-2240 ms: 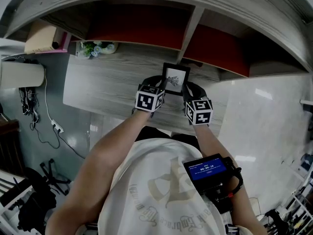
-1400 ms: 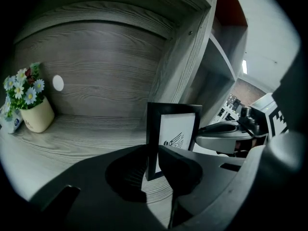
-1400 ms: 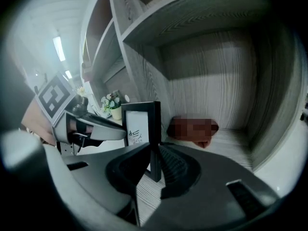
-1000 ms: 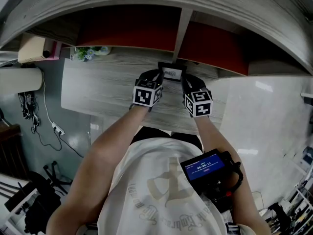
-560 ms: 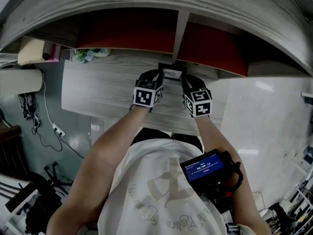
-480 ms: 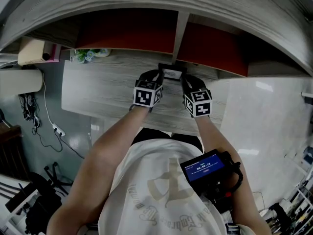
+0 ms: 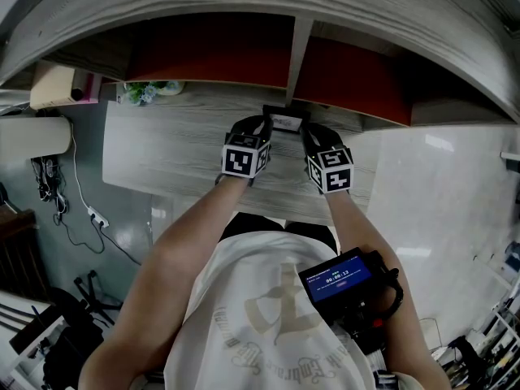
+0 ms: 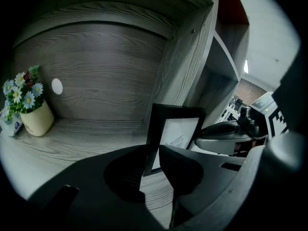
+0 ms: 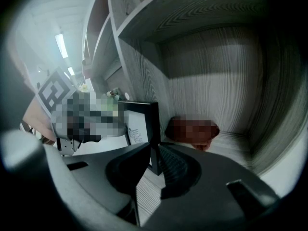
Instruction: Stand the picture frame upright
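Note:
A black picture frame (image 7: 286, 120) with a white sketch print stands upright on the grey wooden desk (image 7: 179, 149), just in front of the shelf divider (image 7: 302, 51). In the head view I see only its top edge. My left gripper (image 7: 265, 128) is shut on the frame's left bar; in the left gripper view that bar of the picture frame (image 8: 175, 129) sits between the jaws of the left gripper (image 8: 153, 153). My right gripper (image 7: 307, 132) is shut on the right bar, which runs down between the jaws of the right gripper (image 9: 154, 154) below the rest of the picture frame (image 9: 143, 124).
A small pot of flowers (image 7: 148, 88) stands at the desk's back left, also in the left gripper view as the flower pot (image 8: 32, 114). Shelf compartments with dark red backs rise behind the desk. Cables (image 7: 57, 193) lie on the floor to the left.
About two seconds ago the frame leaned back with its face showing; now it stands upright and shows only its top edge. Over the last second nothing has moved.

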### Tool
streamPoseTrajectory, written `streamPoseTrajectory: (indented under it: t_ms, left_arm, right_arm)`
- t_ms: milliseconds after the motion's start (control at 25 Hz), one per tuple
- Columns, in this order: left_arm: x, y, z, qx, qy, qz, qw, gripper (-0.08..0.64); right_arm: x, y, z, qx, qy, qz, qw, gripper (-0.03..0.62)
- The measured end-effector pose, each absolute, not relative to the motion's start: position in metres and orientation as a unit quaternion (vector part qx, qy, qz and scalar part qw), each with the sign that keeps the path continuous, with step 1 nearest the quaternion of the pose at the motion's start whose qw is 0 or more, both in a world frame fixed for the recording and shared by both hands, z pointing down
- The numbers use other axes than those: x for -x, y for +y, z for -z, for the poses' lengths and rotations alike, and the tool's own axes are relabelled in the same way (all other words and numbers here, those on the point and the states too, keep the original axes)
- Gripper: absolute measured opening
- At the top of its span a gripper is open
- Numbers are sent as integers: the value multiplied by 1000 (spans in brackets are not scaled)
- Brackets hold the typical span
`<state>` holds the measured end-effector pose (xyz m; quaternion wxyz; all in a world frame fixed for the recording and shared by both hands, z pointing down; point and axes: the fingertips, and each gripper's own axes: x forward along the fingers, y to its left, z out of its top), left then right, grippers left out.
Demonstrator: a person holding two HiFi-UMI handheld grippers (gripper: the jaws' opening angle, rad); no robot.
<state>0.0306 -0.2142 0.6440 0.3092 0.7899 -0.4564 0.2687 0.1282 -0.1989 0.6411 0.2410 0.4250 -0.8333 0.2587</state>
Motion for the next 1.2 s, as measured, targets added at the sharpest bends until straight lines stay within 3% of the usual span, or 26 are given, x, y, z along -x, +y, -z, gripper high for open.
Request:
streamPoseTrajectory:
  t_ms: [120,600,720,800,960,1200]
  left_arm:
    - [-30,-213,-643,-791,-454,-269,310,121]
    - [-22,-200,-634,-791,-458,-265,307,121]
    - [-17,-193,-631,-790,-462,-260,308,93]
    - [-14,-187,-629,-792,-462,-255,308,66]
    - [-12,-174,-620,-800,-458,-238,308,7]
    - [-13,-149,-605,-823,-432,-225,292,6]
  right_arm:
    - [-131,-198,-640,-428,-833,-259,238,60]
    - [-142,-190,-631,-444,-827,-255,231,60]
    - [-146,-186,-627,-451,-825,-255,225,59]
    - [-149,-183,-623,-458,-823,-254,220,9]
    - [-153,-173,-614,-467,-820,-256,208,6]
    - [-157,-157,-599,-471,-821,-252,200,6]
